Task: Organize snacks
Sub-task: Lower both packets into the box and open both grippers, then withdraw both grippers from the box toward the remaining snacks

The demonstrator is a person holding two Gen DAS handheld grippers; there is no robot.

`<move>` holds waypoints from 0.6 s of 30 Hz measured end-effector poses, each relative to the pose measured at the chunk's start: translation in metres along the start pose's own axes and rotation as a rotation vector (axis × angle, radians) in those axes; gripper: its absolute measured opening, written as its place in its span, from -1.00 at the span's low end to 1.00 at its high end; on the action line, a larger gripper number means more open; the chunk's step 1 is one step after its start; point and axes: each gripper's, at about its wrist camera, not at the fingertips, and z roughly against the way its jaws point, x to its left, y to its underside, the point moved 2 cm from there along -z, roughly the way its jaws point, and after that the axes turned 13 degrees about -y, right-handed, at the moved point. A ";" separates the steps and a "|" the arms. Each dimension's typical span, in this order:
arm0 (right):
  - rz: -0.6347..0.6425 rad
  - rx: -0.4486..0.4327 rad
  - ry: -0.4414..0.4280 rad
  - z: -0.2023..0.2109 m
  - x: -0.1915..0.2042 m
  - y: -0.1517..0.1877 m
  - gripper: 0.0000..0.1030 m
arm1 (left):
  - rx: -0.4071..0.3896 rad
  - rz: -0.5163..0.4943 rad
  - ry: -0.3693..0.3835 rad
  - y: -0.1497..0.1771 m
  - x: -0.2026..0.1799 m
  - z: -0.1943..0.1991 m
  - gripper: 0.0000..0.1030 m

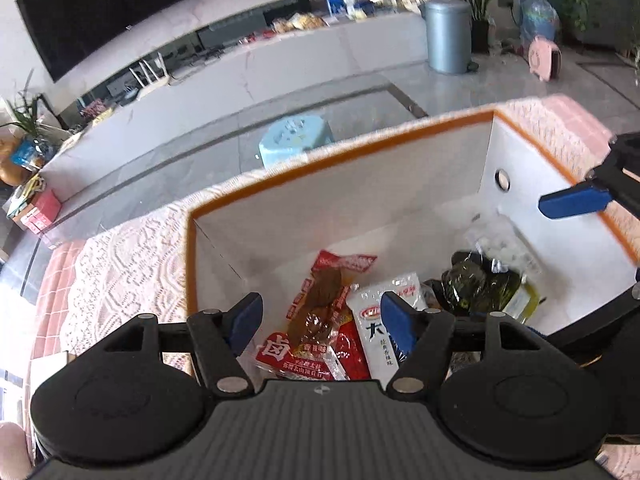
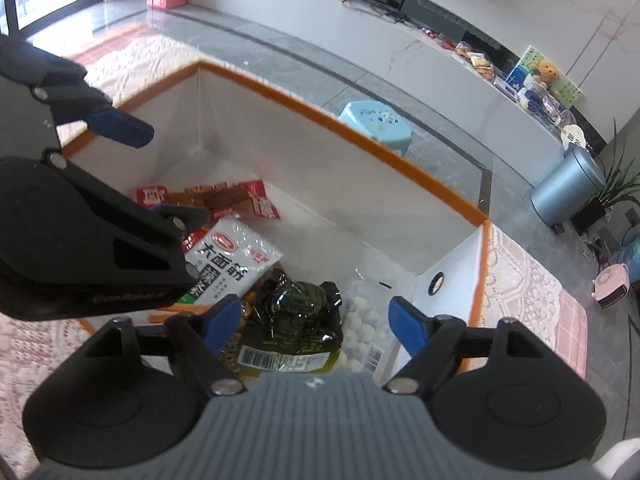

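White box already collects the snack packets, so each hand-held gripper, left and right, hangs wide and empty above it.

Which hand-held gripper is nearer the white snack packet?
Left. The left hand-held gripper hangs right over the white packet; the right hand-held gripper is over the dark green packet beside it.

box: white walls, orange rim
tablecloth: pink lace
stool: light blue
finger pads: blue
bin: grey-blue
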 end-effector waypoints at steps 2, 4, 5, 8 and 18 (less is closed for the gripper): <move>-0.010 -0.018 0.009 0.011 0.001 0.000 0.62 | -0.019 0.027 0.001 -0.002 0.005 0.010 0.54; -0.022 -0.037 0.022 0.023 0.001 0.001 0.64 | -0.034 0.055 0.005 -0.002 0.011 0.021 0.54; -0.029 -0.048 0.025 0.029 0.001 0.002 0.64 | -0.042 0.068 0.006 -0.001 0.013 0.027 0.54; -0.060 -0.087 0.041 0.048 0.000 0.005 0.67 | -0.075 0.109 0.000 0.005 0.020 0.049 0.54; -0.223 -0.282 0.028 0.124 0.006 0.046 0.83 | -0.181 0.295 0.124 0.033 0.033 0.124 0.50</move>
